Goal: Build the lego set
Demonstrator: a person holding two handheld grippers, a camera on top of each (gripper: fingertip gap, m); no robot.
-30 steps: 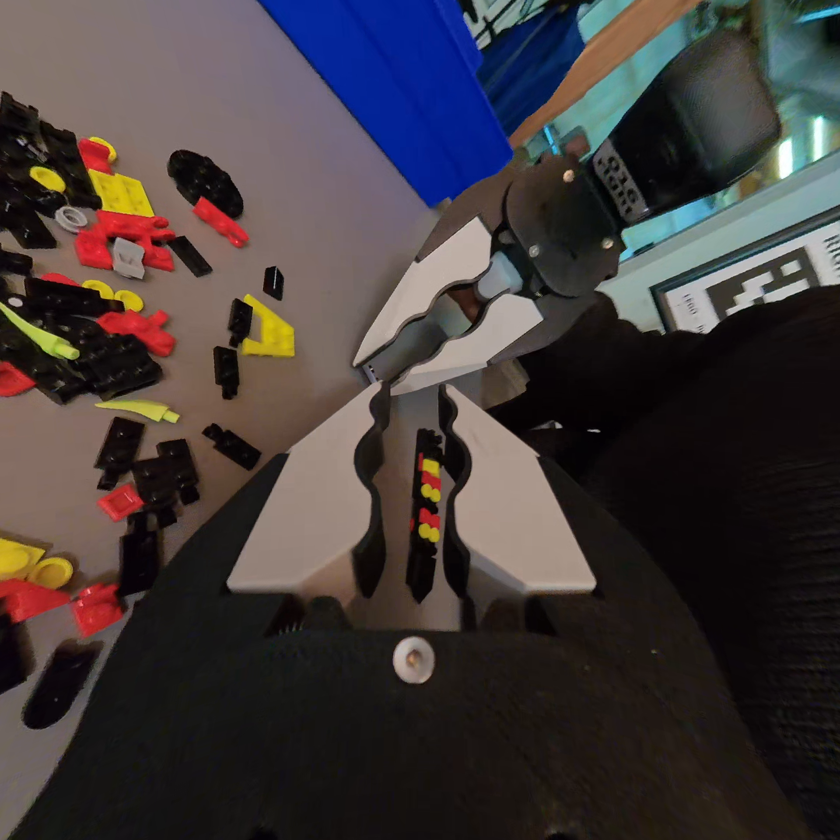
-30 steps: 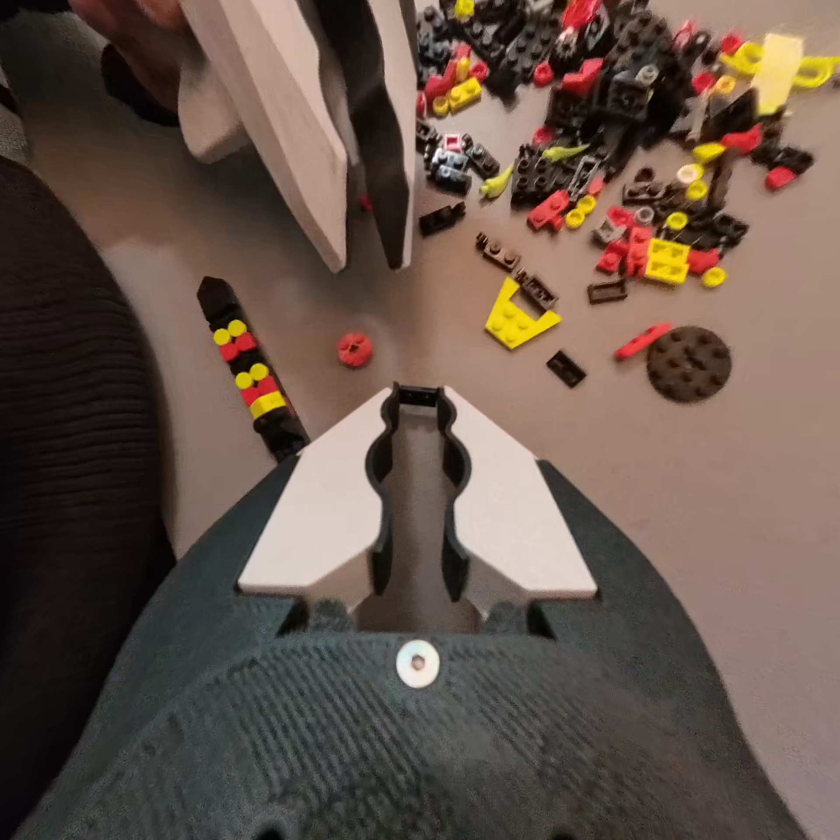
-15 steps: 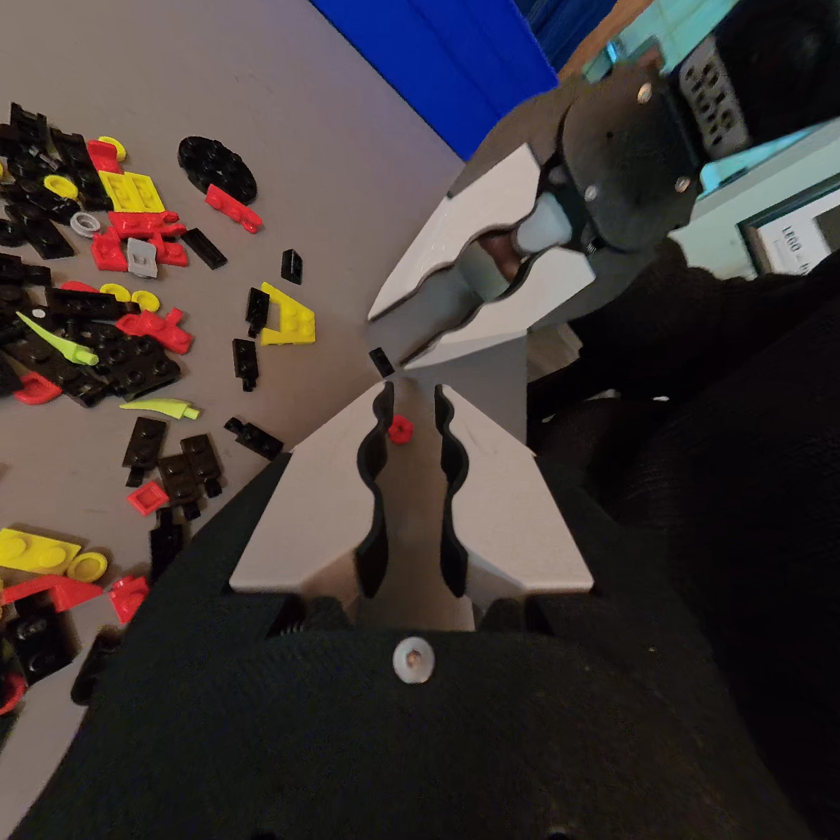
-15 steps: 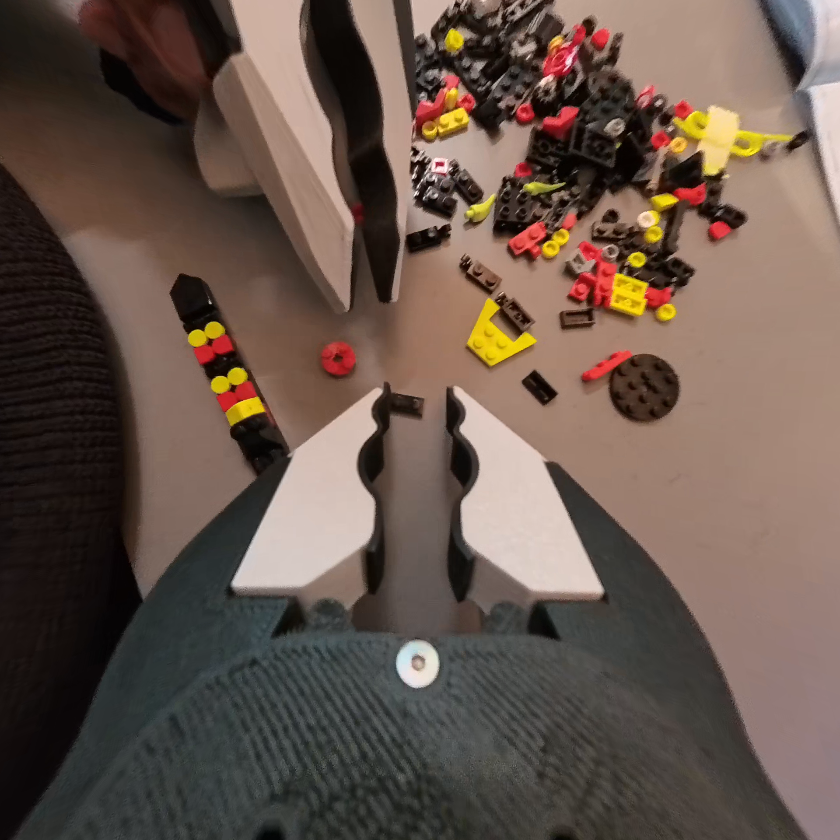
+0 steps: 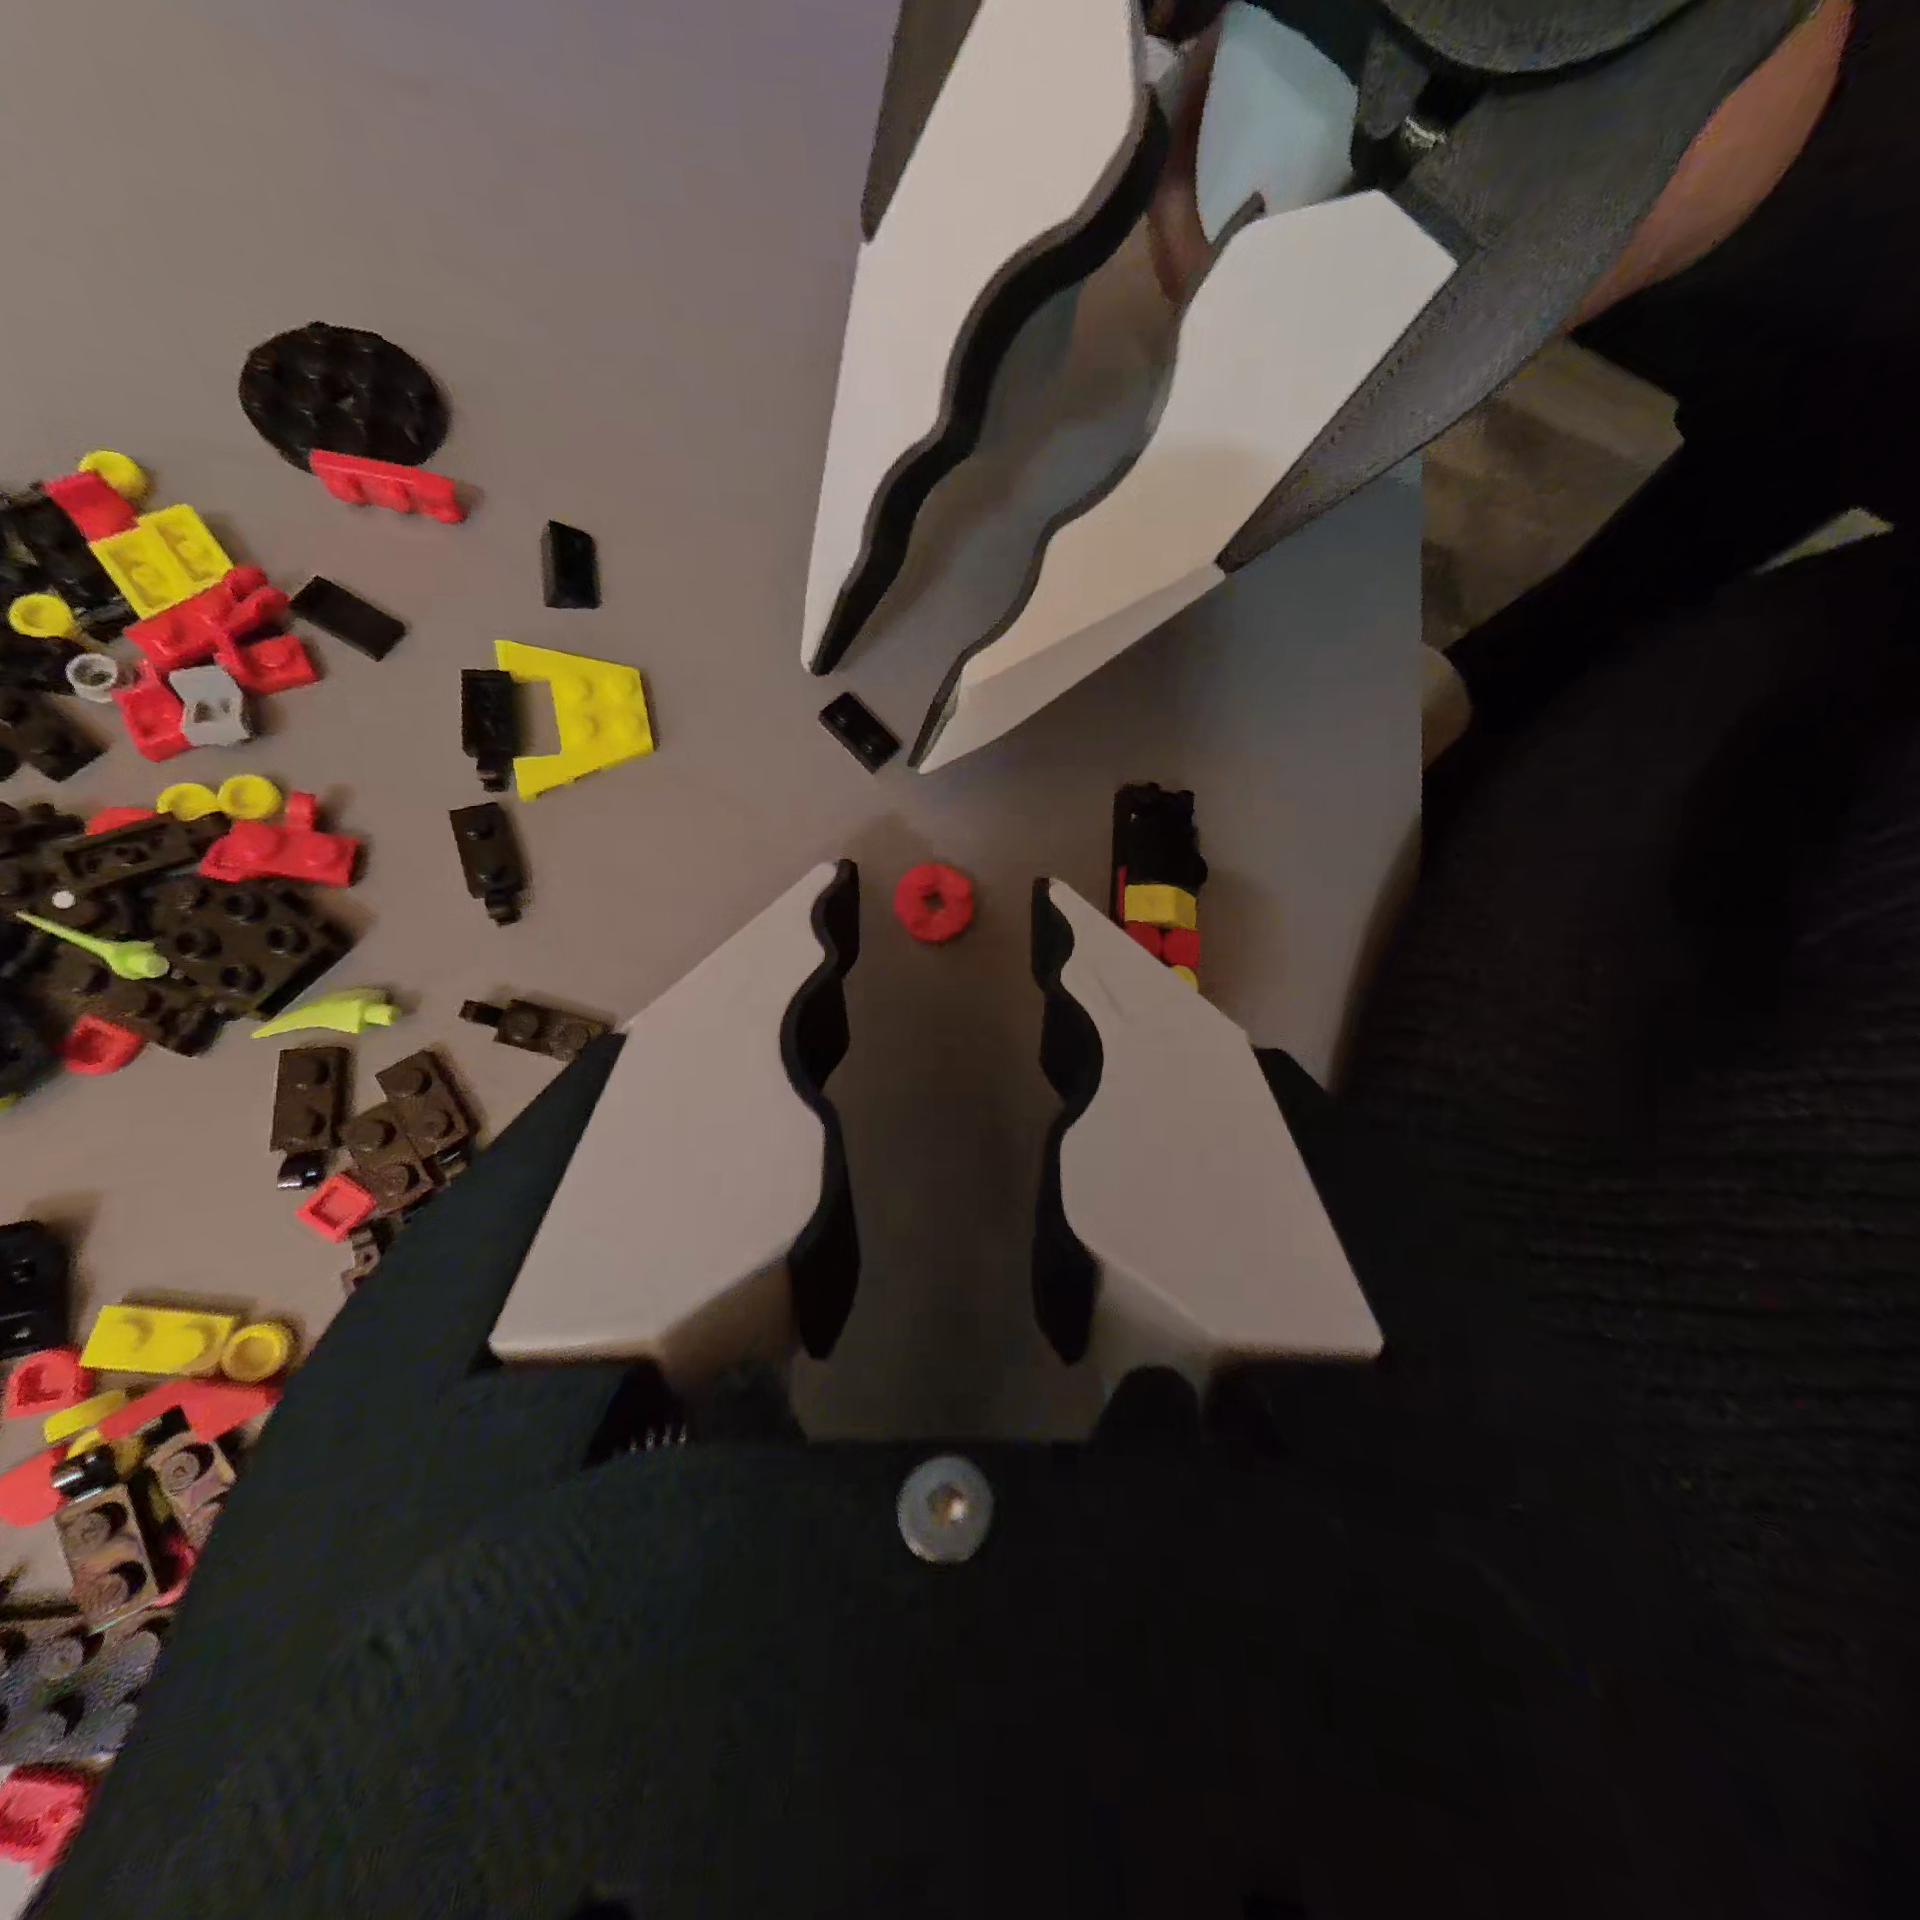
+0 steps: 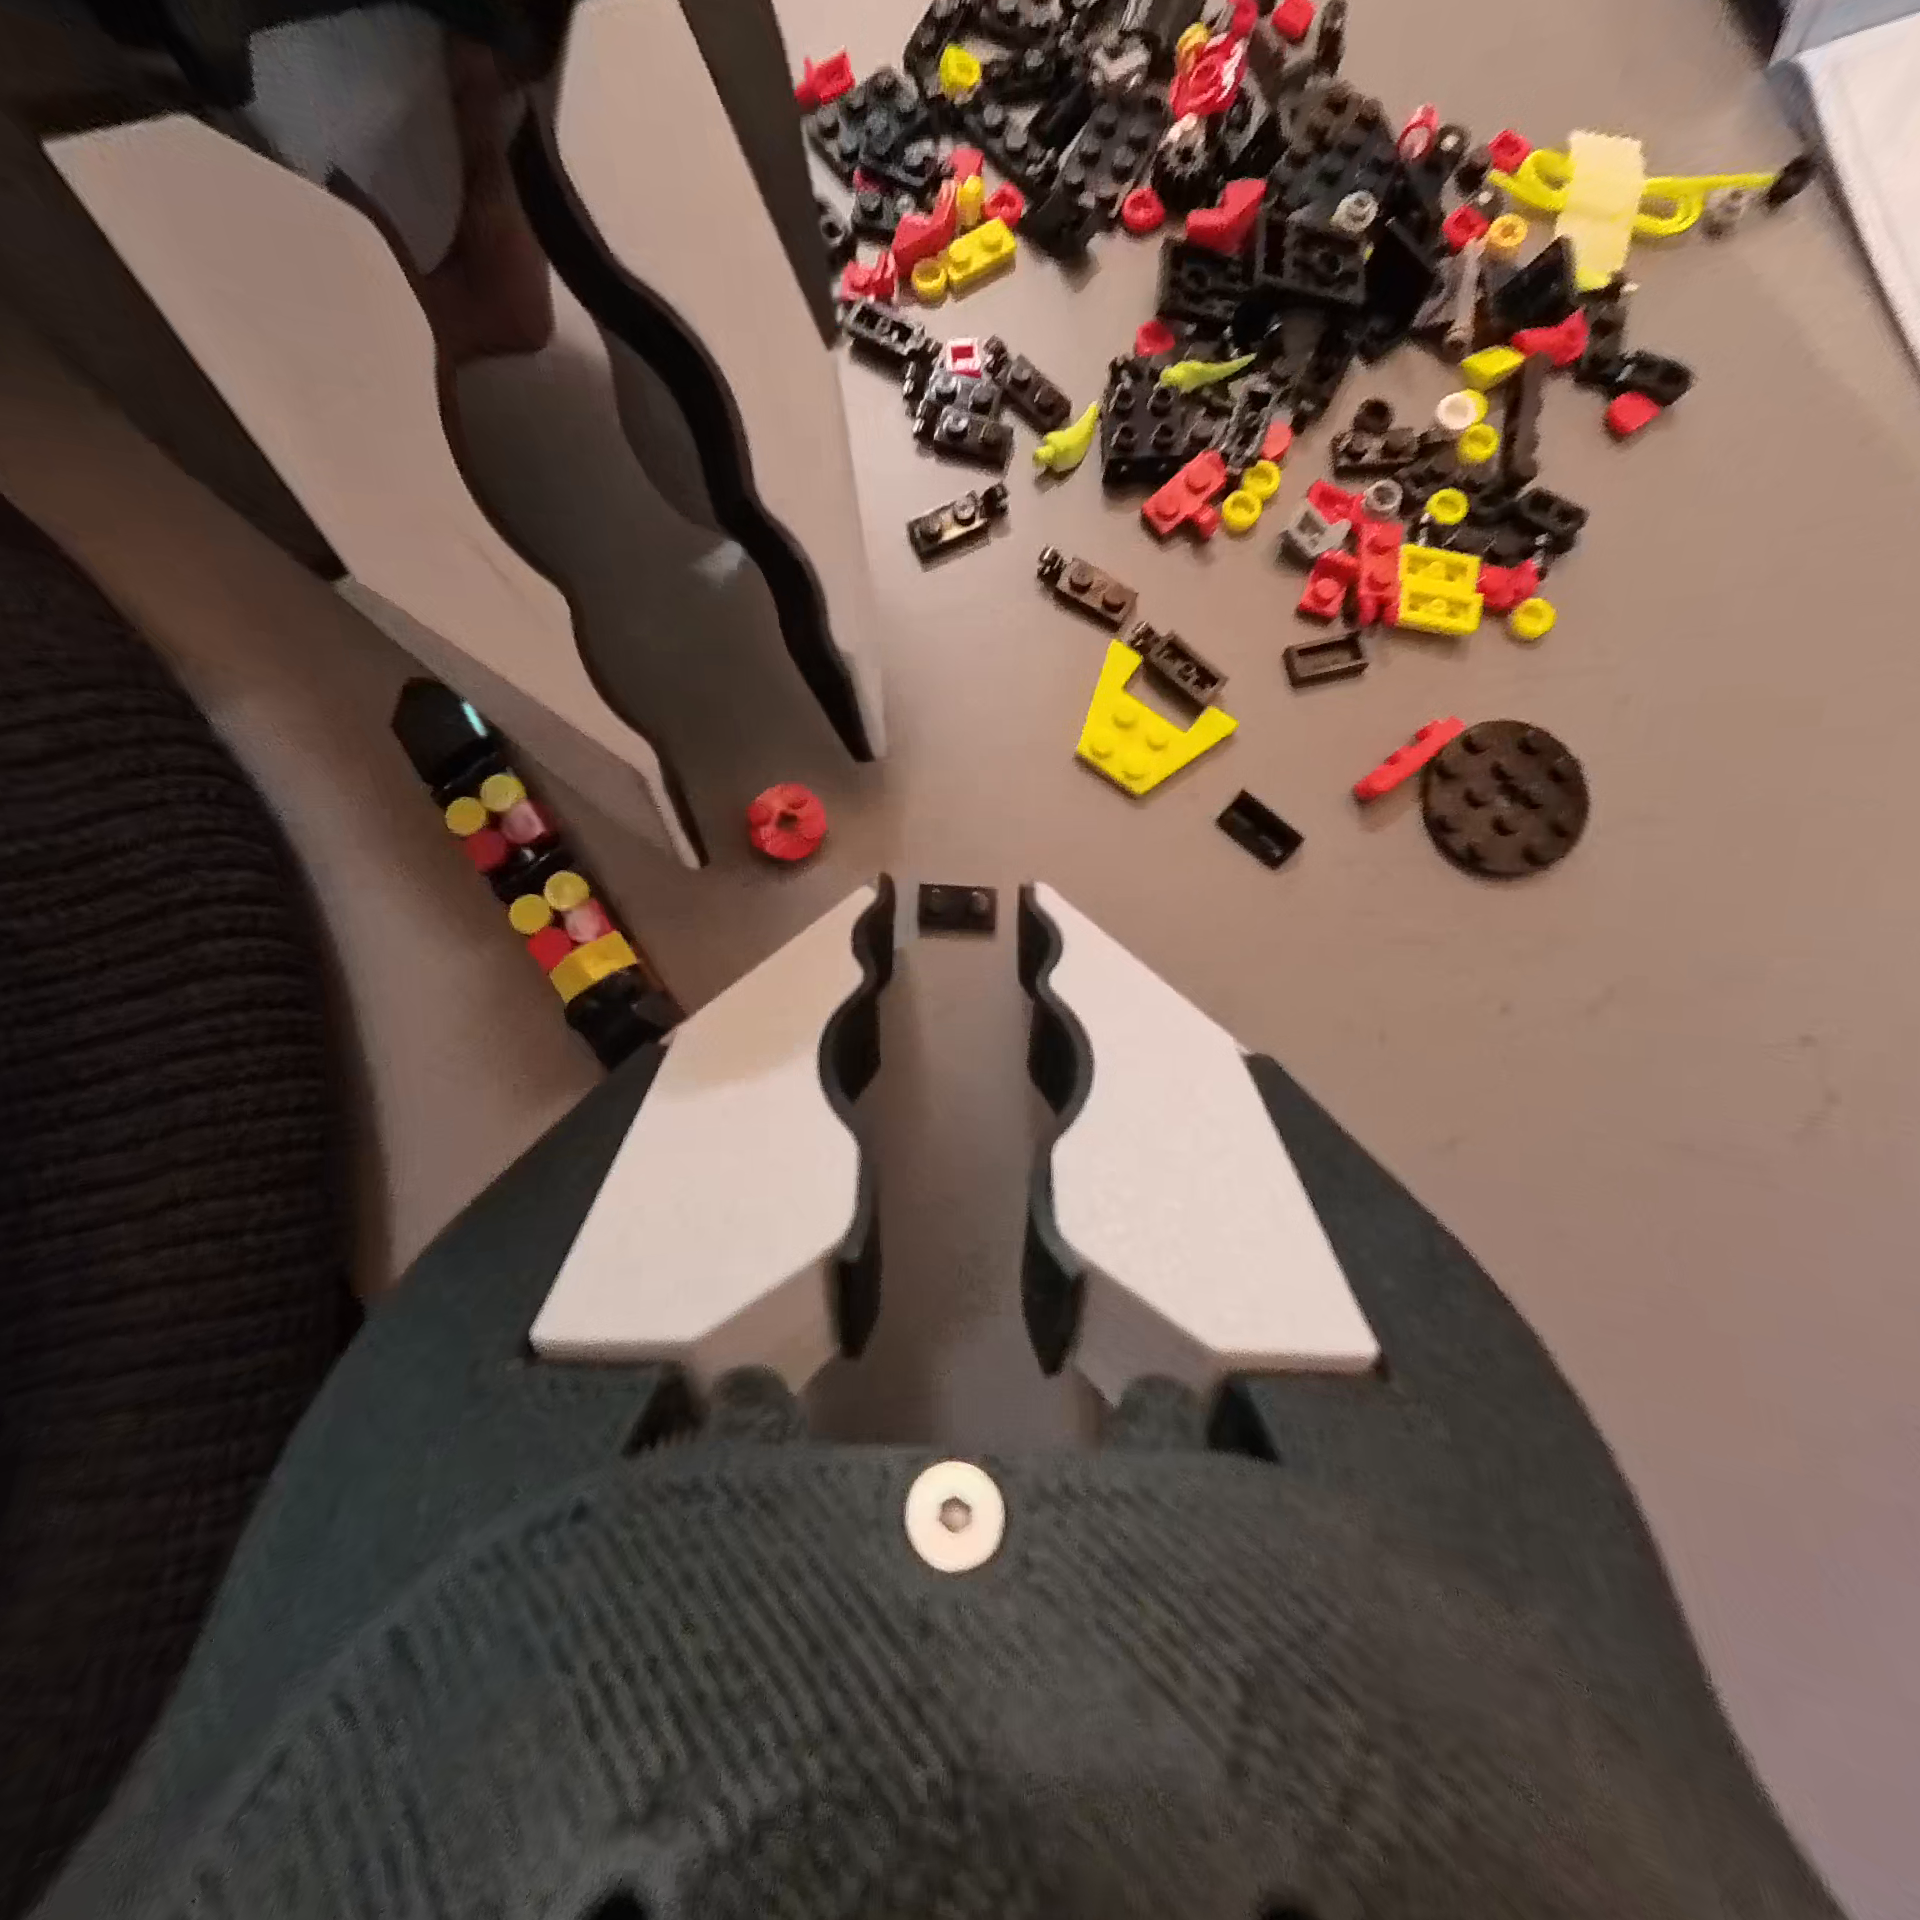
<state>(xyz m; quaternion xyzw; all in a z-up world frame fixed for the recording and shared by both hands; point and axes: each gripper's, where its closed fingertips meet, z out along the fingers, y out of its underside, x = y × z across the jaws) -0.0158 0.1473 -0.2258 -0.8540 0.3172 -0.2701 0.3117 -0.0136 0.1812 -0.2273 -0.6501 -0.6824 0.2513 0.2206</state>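
- The red round piece [image 5: 933, 902] sits on bare tabletop [image 5: 644, 208], in the gap between the left gripper [image 5: 943, 883] fingers, touching neither.
- Just right of the red round piece lies the long striped build [image 5: 1155, 883], close by one finger.
- Just past it, the right gripper [image 6: 954, 896] blocks the way, with a small black plate [image 6: 956, 909] between its tips.
- Well left of it, the pile of loose pieces [image 5: 177, 831] crowds the tabletop.
- Beyond the pile, the tabletop is bare.

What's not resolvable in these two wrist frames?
- Striped assembly: left wrist view, lower end hidden behind the left gripper finger; right wrist view, near end behind the right gripper body.
- Loose brick pile: left wrist view, cut by the left edge.
- Far pile: right wrist view, too small and jumbled to separate.
- Small black plate: contact with the open right fingers unclear.
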